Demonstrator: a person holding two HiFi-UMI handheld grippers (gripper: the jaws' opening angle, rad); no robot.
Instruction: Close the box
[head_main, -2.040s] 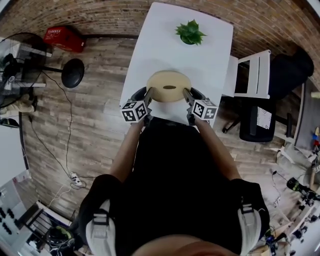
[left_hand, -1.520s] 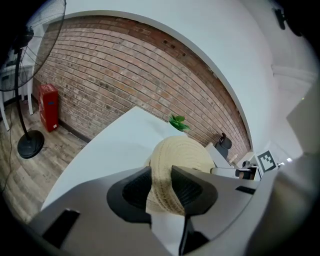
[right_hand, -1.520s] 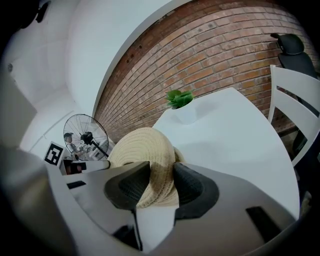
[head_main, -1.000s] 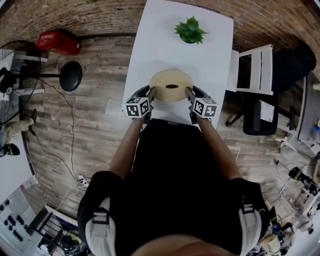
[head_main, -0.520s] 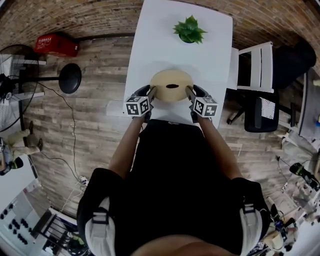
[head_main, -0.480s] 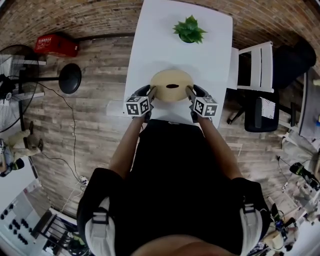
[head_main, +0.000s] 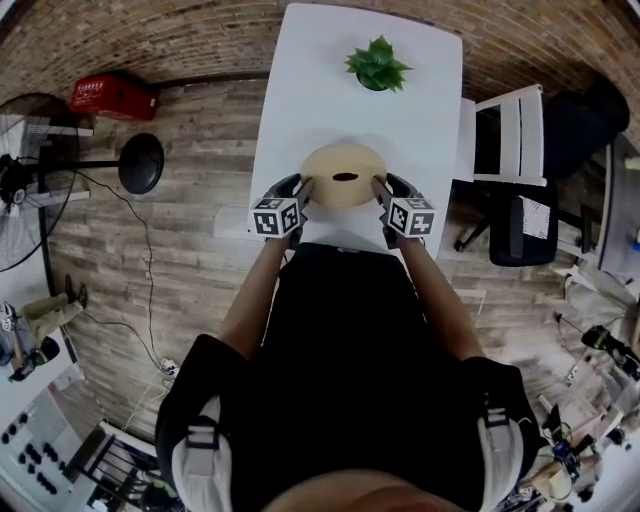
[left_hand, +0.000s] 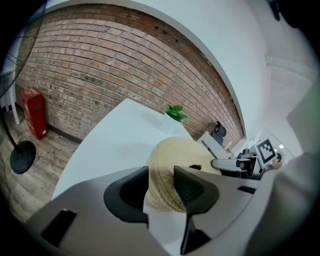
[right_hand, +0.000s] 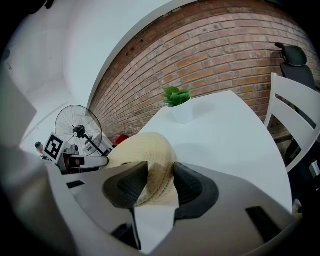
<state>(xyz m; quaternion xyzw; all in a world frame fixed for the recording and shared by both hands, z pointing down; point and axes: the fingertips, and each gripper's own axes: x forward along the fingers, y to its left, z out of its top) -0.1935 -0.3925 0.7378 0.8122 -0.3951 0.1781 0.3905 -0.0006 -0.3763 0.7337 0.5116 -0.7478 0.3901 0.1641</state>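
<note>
The round woven box (head_main: 343, 175) is sitting close to the near edge of the white surface (head_main: 300, 90), about midway between its left and right edges, and its lid is looking seated. The left gripper (left_hand: 161, 181) is straddling the box's left rim. Its jaws are opening, so the woven wall is lying between them without being squeezed. The right gripper (right_hand: 159, 181) is straddling the right rim, its jaws likewise standing apart around the wall and not pinching it.

The main risk is lying in the pull-away. If a pad is catching the rough weave as a gripper is backing off, it is likely dragging this light box toward the near edge, or lifting the lid askew. If one side is clearing before the other, the box is probably twisting instead. Whether the lid is sitting flush all round is not showing here, so it may be resting crooked
</note>
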